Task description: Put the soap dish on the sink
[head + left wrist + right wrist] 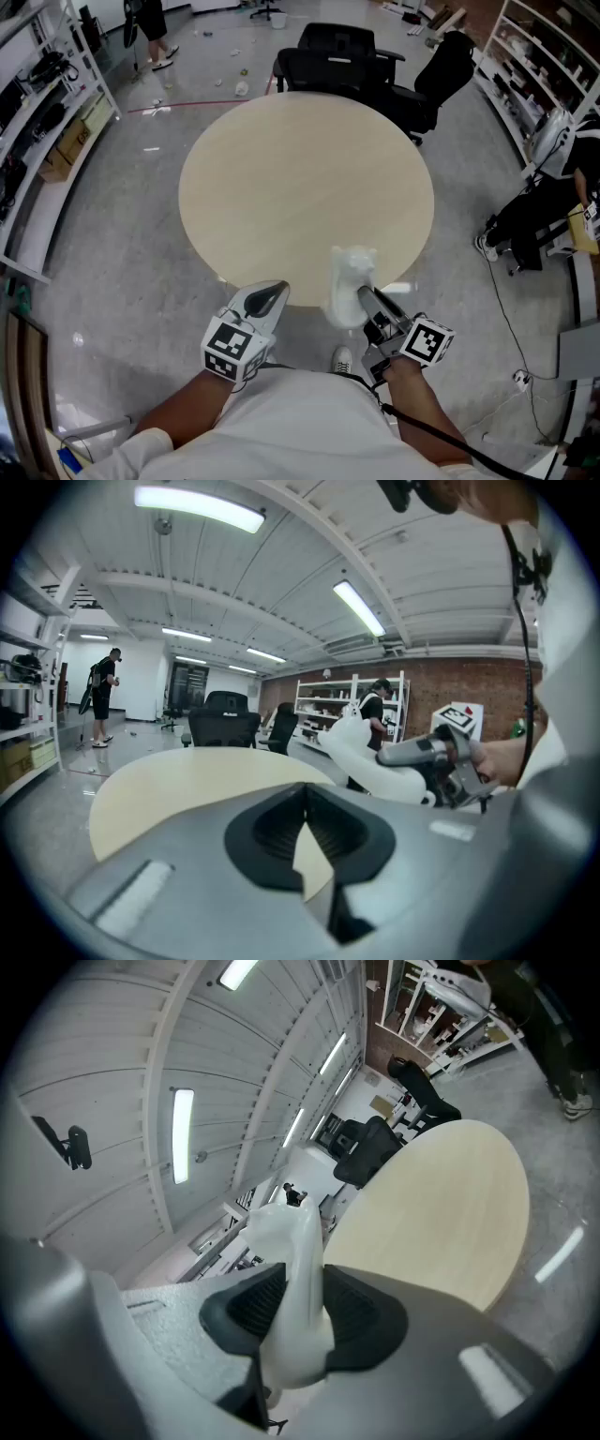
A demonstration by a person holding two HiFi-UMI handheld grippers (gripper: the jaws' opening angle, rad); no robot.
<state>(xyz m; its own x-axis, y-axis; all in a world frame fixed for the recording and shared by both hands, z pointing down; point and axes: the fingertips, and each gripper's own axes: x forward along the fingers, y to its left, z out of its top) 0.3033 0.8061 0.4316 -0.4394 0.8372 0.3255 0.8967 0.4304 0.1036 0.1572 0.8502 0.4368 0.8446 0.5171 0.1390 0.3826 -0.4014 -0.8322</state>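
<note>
Head view shows, at the left, the left gripper held just off the near rim of the round beige table, and the left gripper view has its two jaws pressed together at the tips with nothing between them. Just to its right the white soap dish is held up on edge over the table's near rim, pinched at its lower end by the right gripper, whose pads press on both sides of the dish's thin white wall in the right gripper view. Black office chairs stand at the table's far side
</note>
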